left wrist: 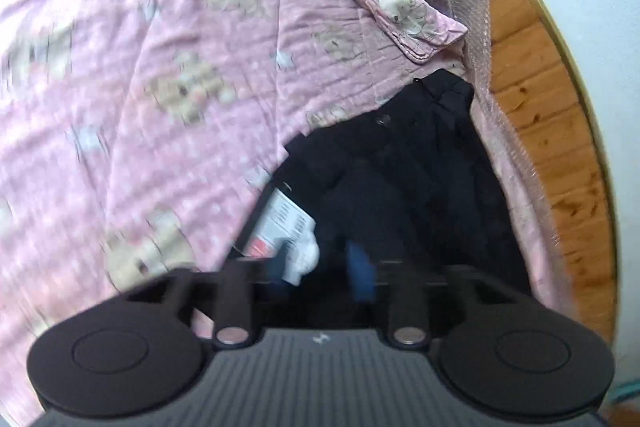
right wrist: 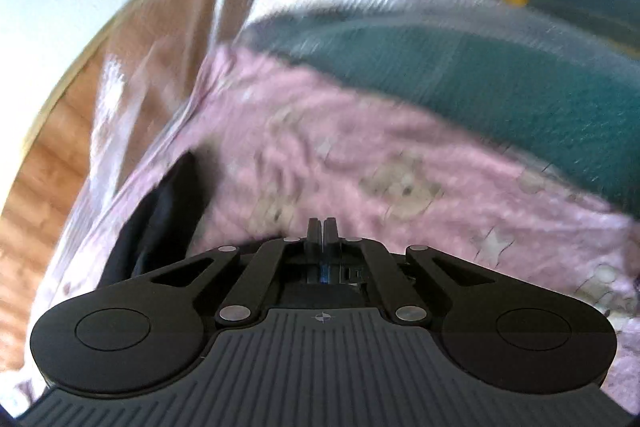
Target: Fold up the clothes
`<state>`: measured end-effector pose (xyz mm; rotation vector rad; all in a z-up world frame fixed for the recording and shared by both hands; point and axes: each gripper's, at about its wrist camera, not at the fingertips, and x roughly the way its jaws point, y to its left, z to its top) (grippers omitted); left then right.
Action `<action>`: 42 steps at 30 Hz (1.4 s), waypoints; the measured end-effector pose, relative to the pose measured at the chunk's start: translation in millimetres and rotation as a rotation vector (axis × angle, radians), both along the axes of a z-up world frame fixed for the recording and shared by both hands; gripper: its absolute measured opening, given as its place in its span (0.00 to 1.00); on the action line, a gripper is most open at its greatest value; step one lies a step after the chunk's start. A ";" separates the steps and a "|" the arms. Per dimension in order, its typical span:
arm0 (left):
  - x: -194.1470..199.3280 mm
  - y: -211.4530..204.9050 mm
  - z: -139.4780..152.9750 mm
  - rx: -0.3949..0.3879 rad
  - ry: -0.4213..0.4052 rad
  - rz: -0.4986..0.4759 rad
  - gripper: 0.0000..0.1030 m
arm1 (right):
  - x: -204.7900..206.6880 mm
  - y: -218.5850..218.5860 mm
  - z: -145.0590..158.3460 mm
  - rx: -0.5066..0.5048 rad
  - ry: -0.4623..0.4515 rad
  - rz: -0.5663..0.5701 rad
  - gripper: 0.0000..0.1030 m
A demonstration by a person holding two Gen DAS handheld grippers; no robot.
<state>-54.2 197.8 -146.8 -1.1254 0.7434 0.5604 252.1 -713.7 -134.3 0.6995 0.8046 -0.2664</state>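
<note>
The right gripper [right wrist: 322, 227] has its jaws pressed tight together with nothing seen between them. The left gripper [left wrist: 320, 267] is blurred, so its jaws cannot be told. Beyond lie pink bear pajamas [left wrist: 168, 99] over dark clothing [left wrist: 400, 187]

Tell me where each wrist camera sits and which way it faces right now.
Left wrist: on the left gripper, angled down at the pink bear-print garment and a black garment; only gripper linkage shows.
Right wrist: on the right gripper, jaws shut, angled down at pink cloth beside teal bedding.
Shared: both garments, wooden floor.
</note>
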 end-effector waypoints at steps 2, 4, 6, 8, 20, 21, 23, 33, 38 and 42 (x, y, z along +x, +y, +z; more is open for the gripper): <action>20.5 -7.3 0.8 -0.014 -0.028 -0.027 0.66 | -8.2 7.1 -5.1 0.058 0.000 0.048 0.18; 44.3 -15.6 1.9 -0.025 -0.038 -0.073 0.73 | -17.6 22.2 -13.9 0.098 0.008 0.092 0.54; 68.6 -20.3 -2.4 -0.030 -0.005 -0.108 0.75 | -23.7 42.1 -27.7 0.107 0.042 0.137 0.67; 89.3 -23.7 -8.9 -0.016 0.037 -0.135 0.75 | -27.5 53.9 -43.6 0.145 0.054 0.158 0.66; 95.7 -28.6 -29.4 -0.106 0.122 -0.067 0.60 | -58.4 31.1 -72.1 0.322 -0.007 -0.102 0.66; 90.0 -31.9 -28.1 -0.112 0.117 -0.064 0.61 | -62.4 28.4 -75.2 0.343 -0.006 -0.113 0.66; 77.8 -39.2 -27.1 -0.118 0.111 -0.057 0.63 | -70.3 24.4 -80.4 0.381 -0.006 -0.129 0.68; 94.3 -29.1 -30.7 -0.090 0.116 -0.039 0.64 | -16.2 65.9 -81.2 0.304 -0.052 0.047 0.54; 78.1 -22.9 -39.4 -0.123 0.099 0.000 0.65 | -1.7 89.0 -76.6 0.193 0.035 0.152 0.29; 99.4 -16.0 -33.7 -0.093 0.079 -0.033 0.04 | 4.1 89.0 -74.5 0.130 0.086 0.154 0.00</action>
